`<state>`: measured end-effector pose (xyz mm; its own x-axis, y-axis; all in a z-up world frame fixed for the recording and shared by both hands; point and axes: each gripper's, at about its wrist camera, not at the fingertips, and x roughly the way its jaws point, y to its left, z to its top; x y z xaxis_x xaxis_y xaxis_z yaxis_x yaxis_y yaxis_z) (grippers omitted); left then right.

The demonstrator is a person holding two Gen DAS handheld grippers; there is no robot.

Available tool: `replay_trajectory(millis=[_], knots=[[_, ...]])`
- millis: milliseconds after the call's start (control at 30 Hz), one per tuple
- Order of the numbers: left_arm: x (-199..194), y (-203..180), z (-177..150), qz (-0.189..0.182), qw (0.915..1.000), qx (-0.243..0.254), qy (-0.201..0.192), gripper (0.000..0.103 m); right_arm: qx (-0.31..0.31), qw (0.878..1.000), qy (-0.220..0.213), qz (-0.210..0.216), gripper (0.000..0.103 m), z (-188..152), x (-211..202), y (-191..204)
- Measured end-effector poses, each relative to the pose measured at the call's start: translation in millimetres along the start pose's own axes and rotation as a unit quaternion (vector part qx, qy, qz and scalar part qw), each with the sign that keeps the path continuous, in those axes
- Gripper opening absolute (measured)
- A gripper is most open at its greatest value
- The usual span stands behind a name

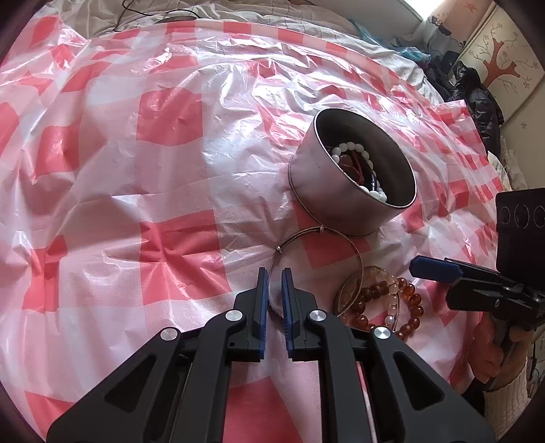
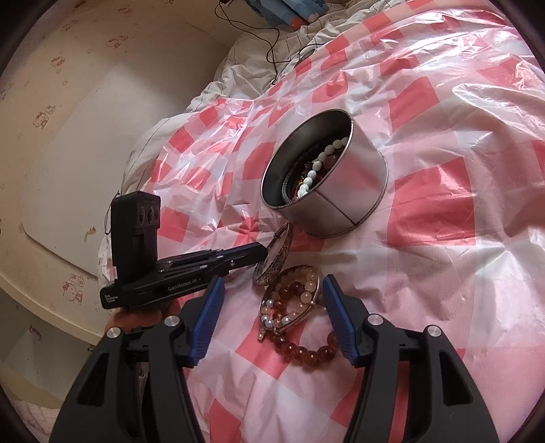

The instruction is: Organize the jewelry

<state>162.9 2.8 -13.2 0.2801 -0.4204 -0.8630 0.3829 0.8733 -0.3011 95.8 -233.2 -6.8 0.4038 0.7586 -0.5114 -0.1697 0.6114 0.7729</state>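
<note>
A round metal tin (image 1: 344, 191) (image 2: 344, 201) stands on the pink checked plastic sheet (image 1: 170, 153) and holds several bead bracelets. In front of it lies a pile: a thin silver bangle (image 1: 359, 262), an engraved silver bangle (image 2: 272, 255), an amber bead bracelet (image 1: 408, 303) (image 2: 306, 354) and pale bead strands (image 2: 296, 286). My left gripper (image 1: 275, 272) is shut on the silver bangle's rim; it also shows in the right wrist view (image 2: 262, 250). My right gripper (image 2: 272, 286) is open, its fingers either side of the pile, above it; it also shows in the left wrist view (image 1: 429, 269).
The sheet covers a rumpled bed with a grey quilt (image 1: 238, 13). A black cable (image 2: 269, 51) lies at the far edge. A wall with cartoon stickers (image 2: 51, 112) is to the left of the bed. Dark clothes (image 1: 477, 98) lie at the far right.
</note>
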Motion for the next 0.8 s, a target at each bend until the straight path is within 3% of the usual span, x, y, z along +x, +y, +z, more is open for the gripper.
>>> replay_trajectory(millis=[100, 167, 233, 500, 567, 800], knots=[[2, -1, -2, -0.002, 1.0, 0.0, 0.004, 0.015, 0.007, 1.0, 0.001, 0.01, 0.059, 5, 5, -4], [3, -1, -1, -0.003, 1.0, 0.001, 0.004, 0.015, 0.007, 1.0, 0.018, -0.015, 0.059, 4, 13, -7], [3, 0, -1, -0.005, 1.0, -0.002, 0.005, 0.015, 0.007, 0.999, 0.032, -0.013, 0.06, 2, 19, -8], [3, -1, -1, -0.009, 0.9999, -0.001, 0.006, 0.019, 0.033, 0.992, 0.055, 0.105, 0.062, 0, 11, -1], [4, -2, -1, -0.012, 0.9999, 0.0, 0.007, 0.021, 0.026, 0.991, 0.06, 0.118, 0.062, -1, 10, 4], [5, -4, -1, -0.015, 0.9999, 0.004, 0.007, 0.026, 0.027, 0.998, 0.048, 0.042, 0.062, 2, 11, -4]])
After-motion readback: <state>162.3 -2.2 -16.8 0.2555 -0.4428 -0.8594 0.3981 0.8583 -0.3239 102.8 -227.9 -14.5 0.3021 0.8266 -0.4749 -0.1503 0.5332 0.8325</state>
